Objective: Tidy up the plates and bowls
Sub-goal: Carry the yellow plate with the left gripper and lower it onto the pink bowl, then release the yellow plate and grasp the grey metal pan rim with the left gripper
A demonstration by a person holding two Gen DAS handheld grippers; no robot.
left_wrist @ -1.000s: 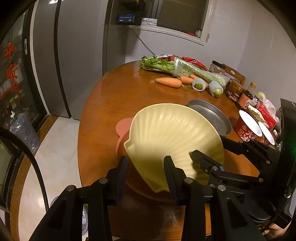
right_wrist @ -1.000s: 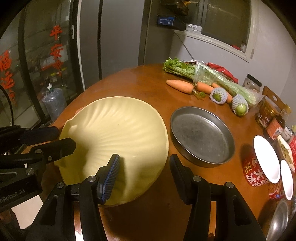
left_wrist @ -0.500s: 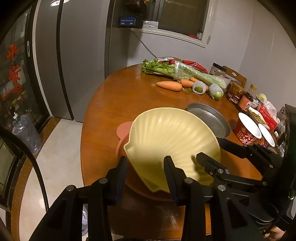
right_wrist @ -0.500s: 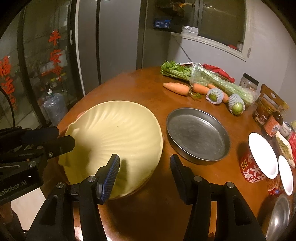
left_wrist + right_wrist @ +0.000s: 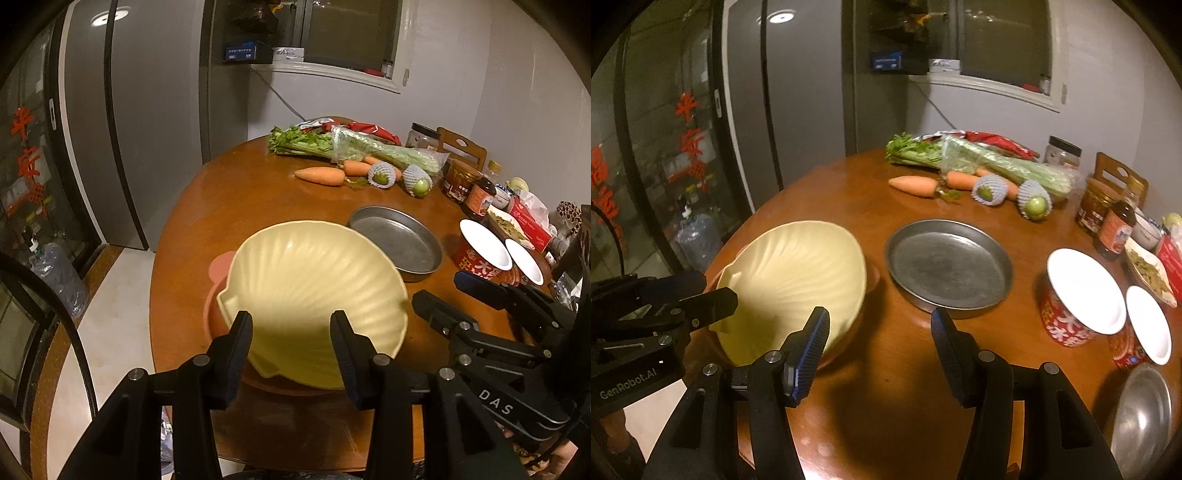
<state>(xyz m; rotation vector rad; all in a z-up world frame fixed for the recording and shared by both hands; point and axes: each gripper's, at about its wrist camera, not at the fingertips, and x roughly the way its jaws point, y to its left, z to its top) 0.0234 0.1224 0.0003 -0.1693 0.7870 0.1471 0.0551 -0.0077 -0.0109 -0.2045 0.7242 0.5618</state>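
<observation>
From the left wrist, your left gripper (image 5: 291,325) has just been opening; its jaws stand apart with the near rim of the yellow dish (image 5: 314,291) between them, and no pad presses on it; the dish sits tilted in the pink plate (image 5: 218,269) at the near edge of the table (image 5: 229,206); the right gripper (image 5: 439,291) shows at the right, open and off the dish; the metal pan (image 5: 399,243) lies just beyond the dish.

From the right wrist, your right gripper (image 5: 879,328) is open on nothing, over bare wood between dish (image 5: 790,280) and pan (image 5: 949,262); the left gripper (image 5: 705,291) pokes in at the dish's left rim.

The step looks like letting go after nesting; draw both grippers straight back and up so no finger hooks the rim; check the dish settles level before leaving it; the pan, and the steel bowl (image 5: 1145,413) at the right edge, seem next, so approach the pan's rim from the near side.
</observation>
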